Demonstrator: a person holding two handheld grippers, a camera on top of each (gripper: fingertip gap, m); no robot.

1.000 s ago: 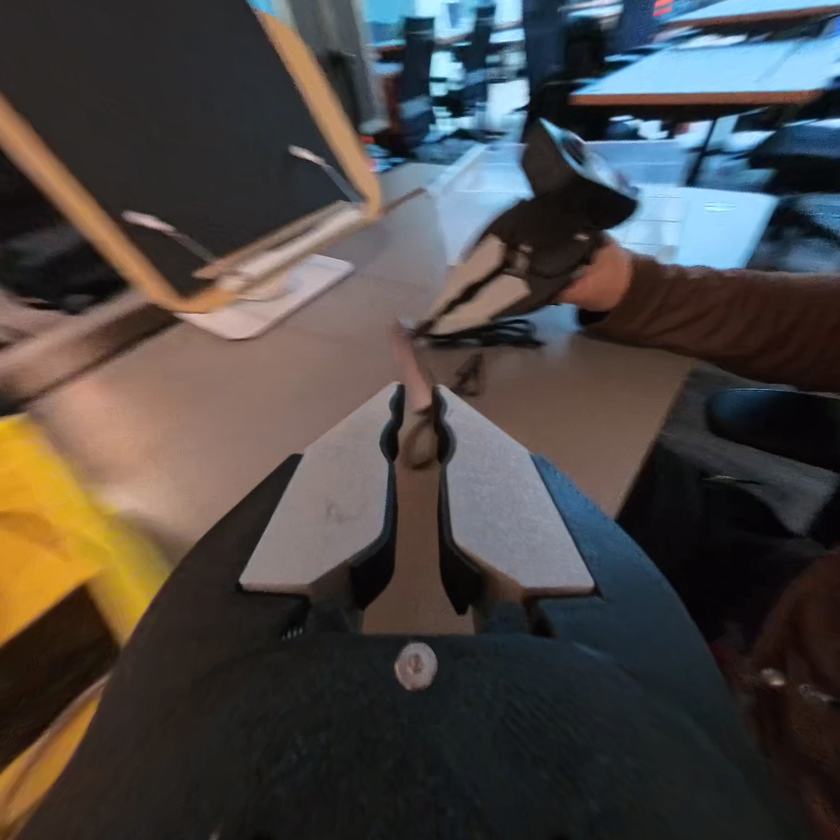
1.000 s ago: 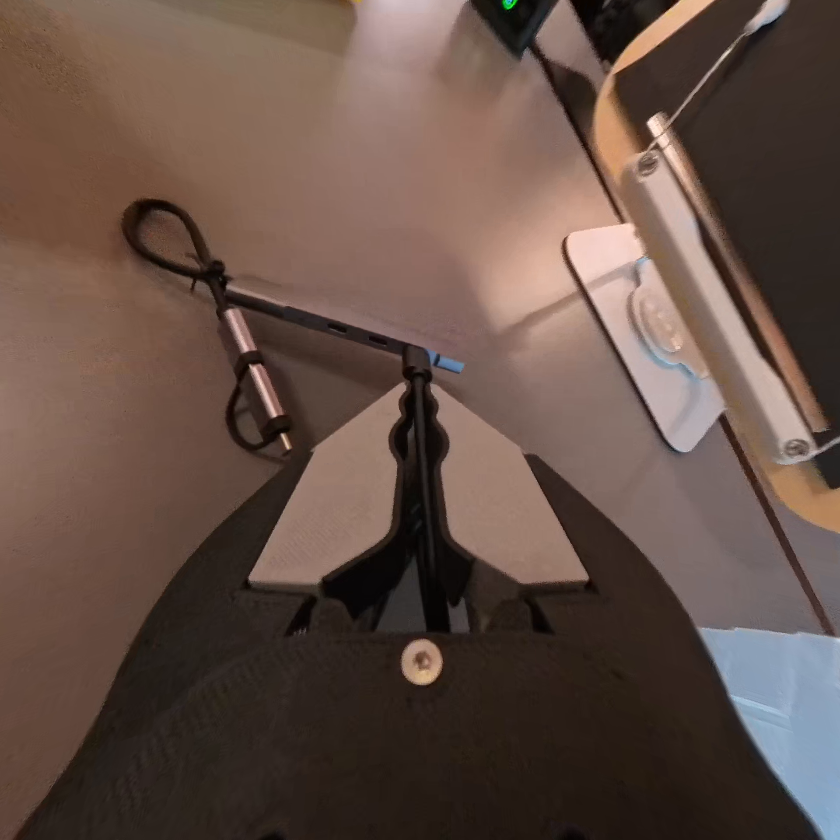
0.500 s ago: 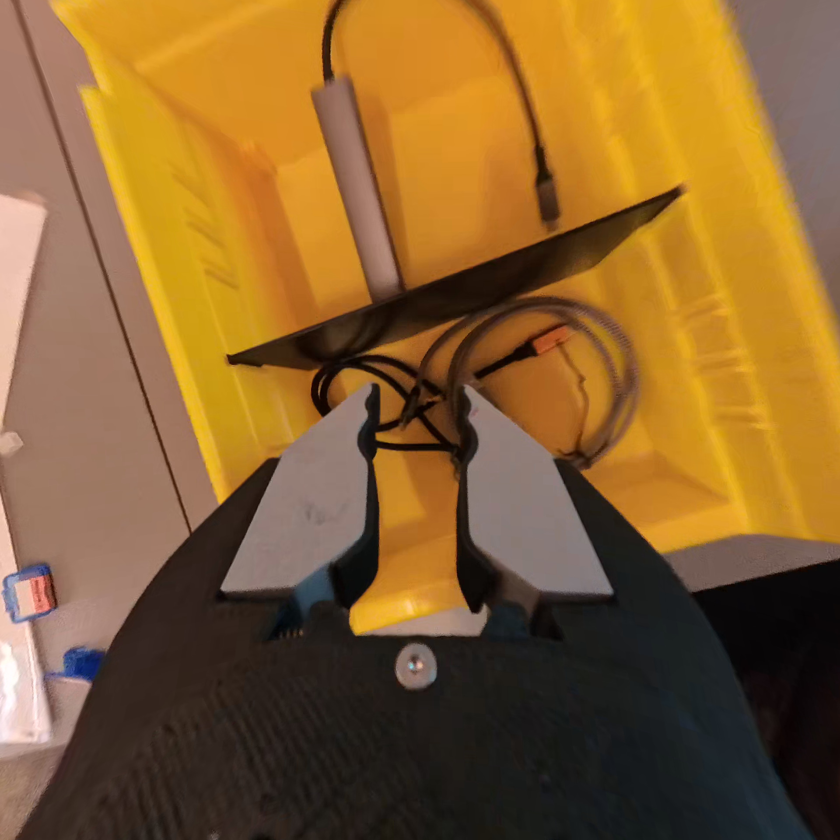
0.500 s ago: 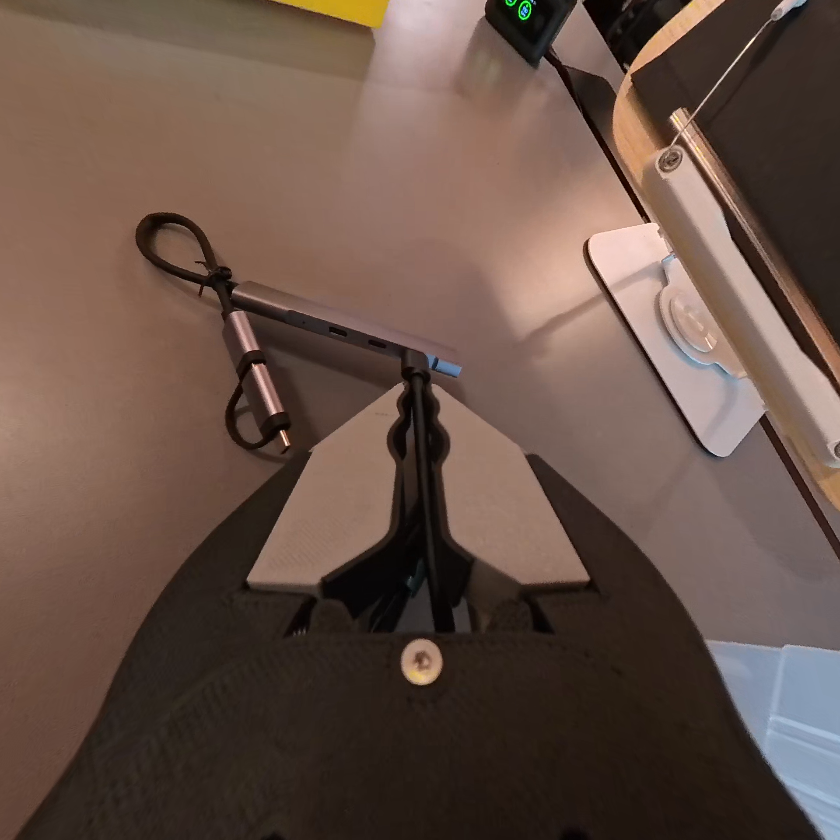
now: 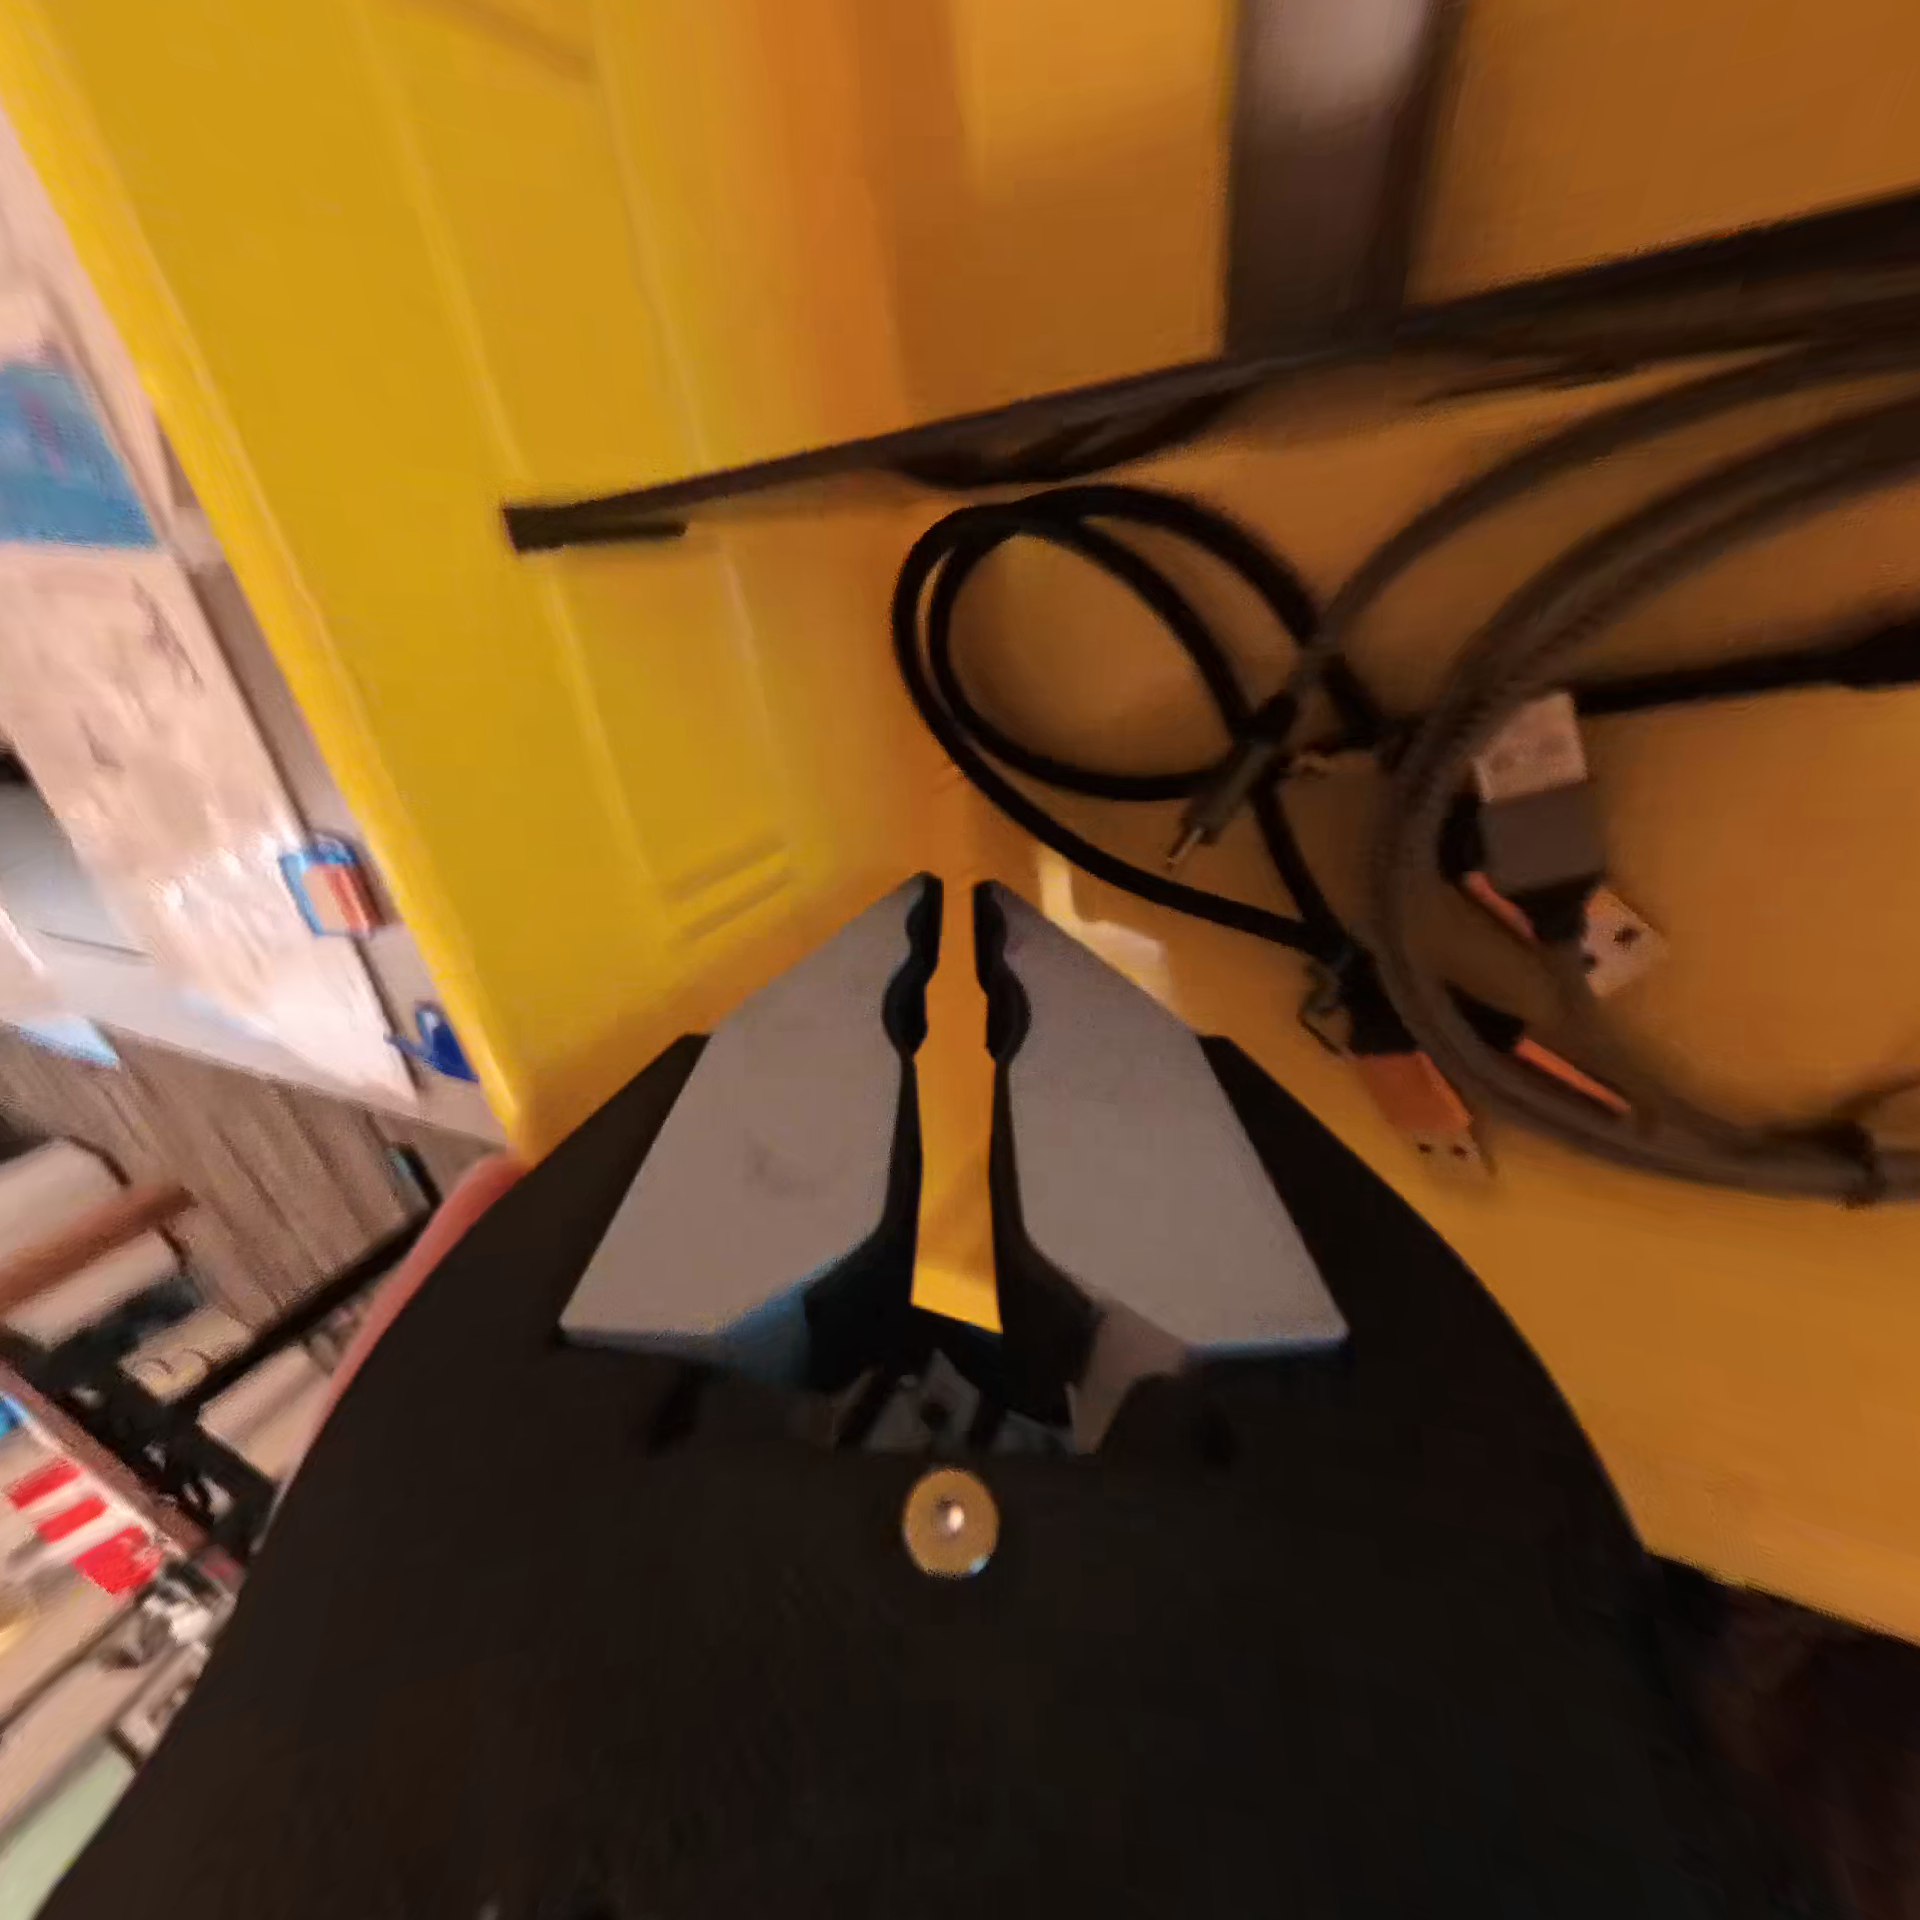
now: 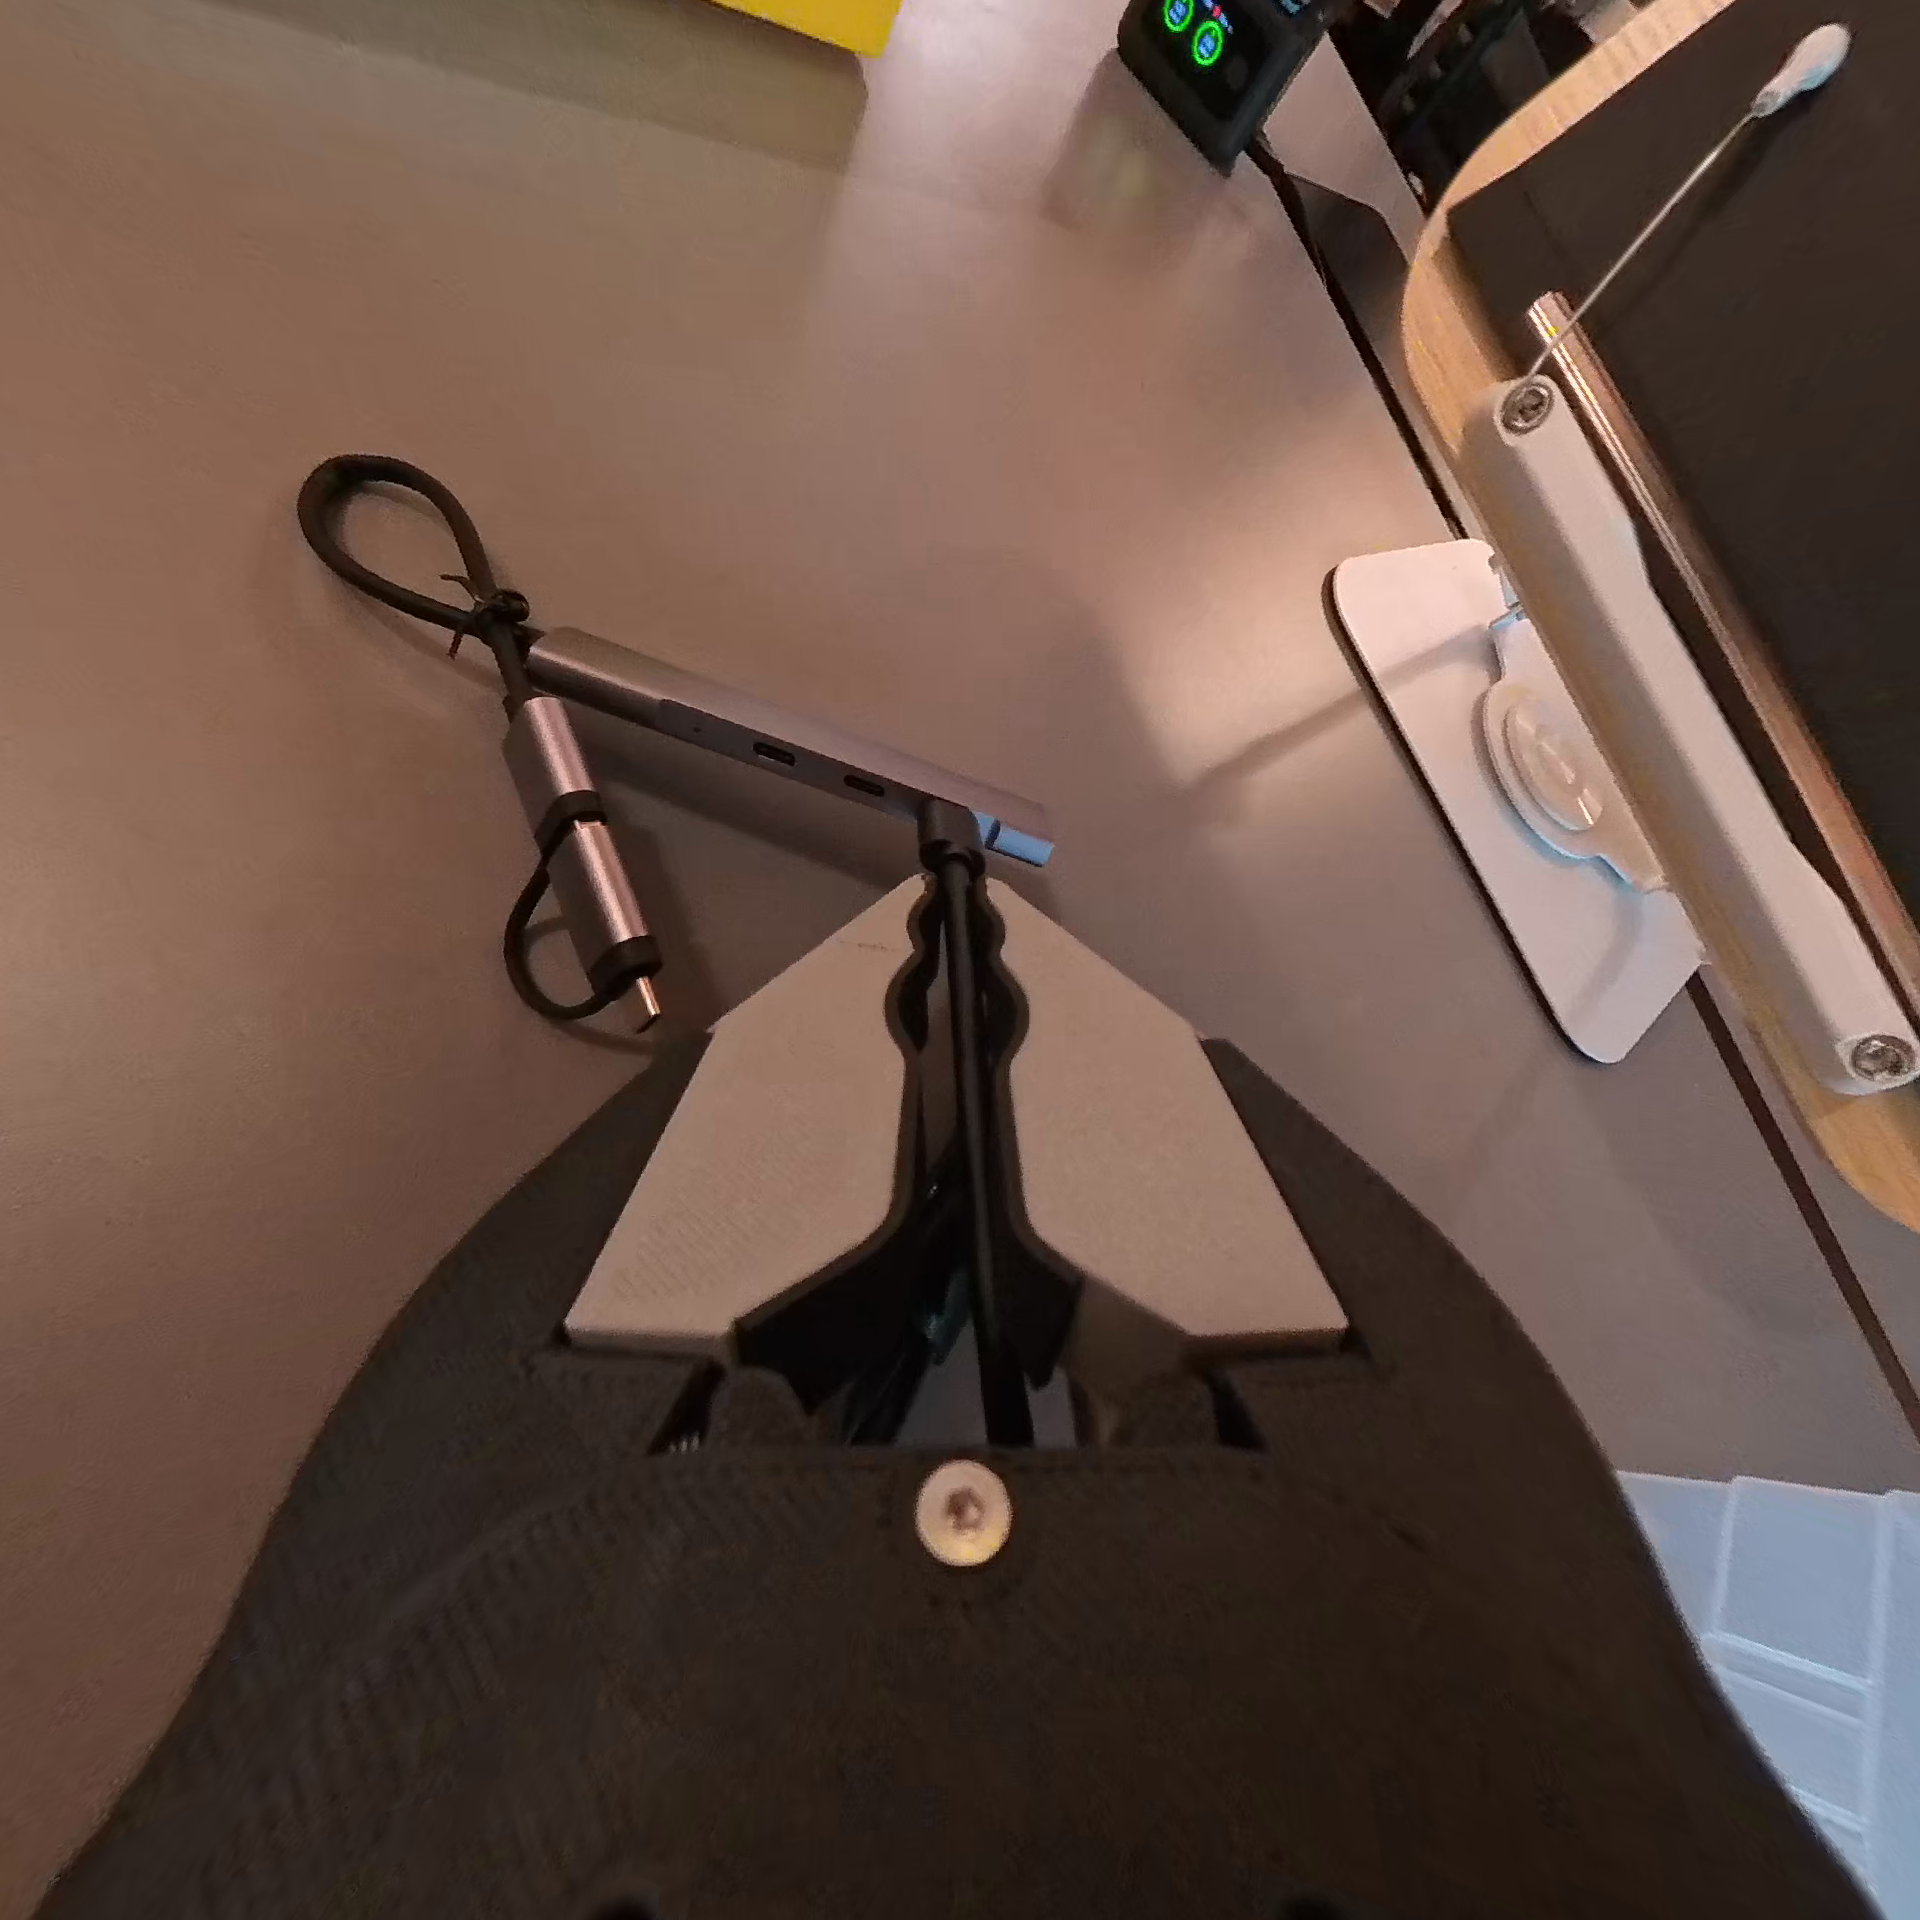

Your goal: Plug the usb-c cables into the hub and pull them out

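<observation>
In the right wrist view a grey USB hub (image 6: 790, 748) lies on the brown table. My right gripper (image 6: 951, 894) is shut on a thin black cable (image 6: 966, 1039). The cable's angled plug (image 6: 945, 826) sits in the hub's near end. The hub's own black lead (image 6: 384, 520) loops to the left and ends in a grey adapter plug (image 6: 582, 831). In the blurred left wrist view my left gripper (image 5: 958, 894) is inside a yellow bin (image 5: 468, 416), nearly shut and empty. A coiled black cable (image 5: 1039, 727) and a grey braided cable (image 5: 1434, 831) with an orange plug (image 5: 1434, 1112) lie to its right.
A white monitor stand base (image 6: 1455, 727) and a black screen with a wooden edge (image 6: 1766, 312) stand on the right. A small device with green lights (image 6: 1205, 62) sits at the table's far edge. A black divider (image 5: 1039, 436) crosses the bin. Shelving (image 5: 125, 1351) lies left of the bin.
My left gripper swung from the table to the yellow bin, moved in closer to the cables, and its jaws narrowed. My right gripper kept its hold on the cable and barely moved.
</observation>
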